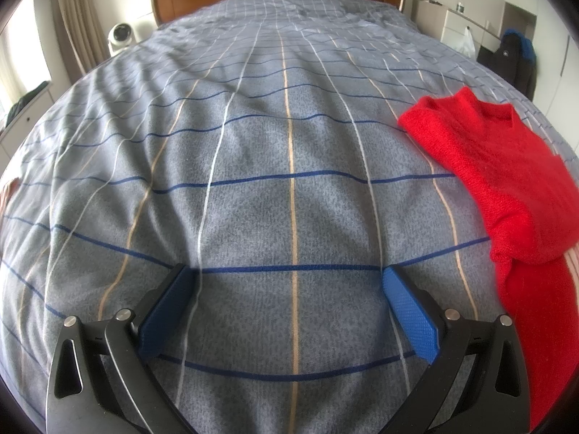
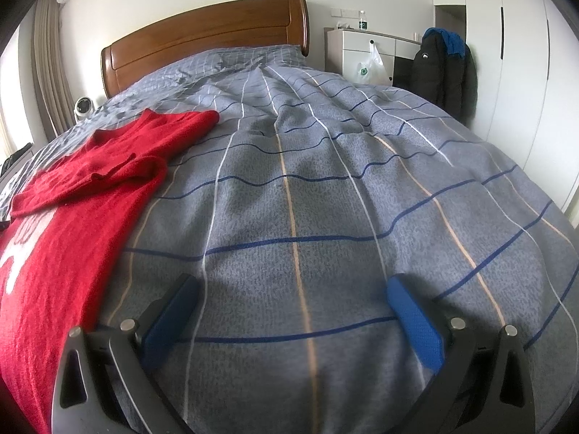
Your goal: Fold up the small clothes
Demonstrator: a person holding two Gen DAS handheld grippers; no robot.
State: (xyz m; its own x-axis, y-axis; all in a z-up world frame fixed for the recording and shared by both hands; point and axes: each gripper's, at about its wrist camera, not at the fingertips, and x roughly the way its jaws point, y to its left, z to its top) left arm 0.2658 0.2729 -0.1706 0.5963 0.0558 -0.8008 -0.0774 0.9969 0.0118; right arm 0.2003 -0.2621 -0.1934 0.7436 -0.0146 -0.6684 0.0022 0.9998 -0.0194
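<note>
A small red knitted sweater (image 1: 506, 181) lies flat on the grey checked bed cover (image 1: 271, 144), at the right edge of the left wrist view. In the right wrist view the sweater (image 2: 72, 209) lies at the left, with one sleeve folded across its body and white lettering near the frame edge. My left gripper (image 1: 289, 278) is open and empty, low over bare cover, left of the sweater. My right gripper (image 2: 291, 285) is open and empty over bare cover, right of the sweater. Neither gripper touches the sweater.
A wooden headboard (image 2: 206, 39) stands at the far end. A white fan (image 1: 117, 36) sits left of the bed. A white cabinet with a plastic bag (image 2: 367, 63) and a dark jacket (image 2: 443, 68) stand to the right. The cover (image 2: 325, 181) is rumpled.
</note>
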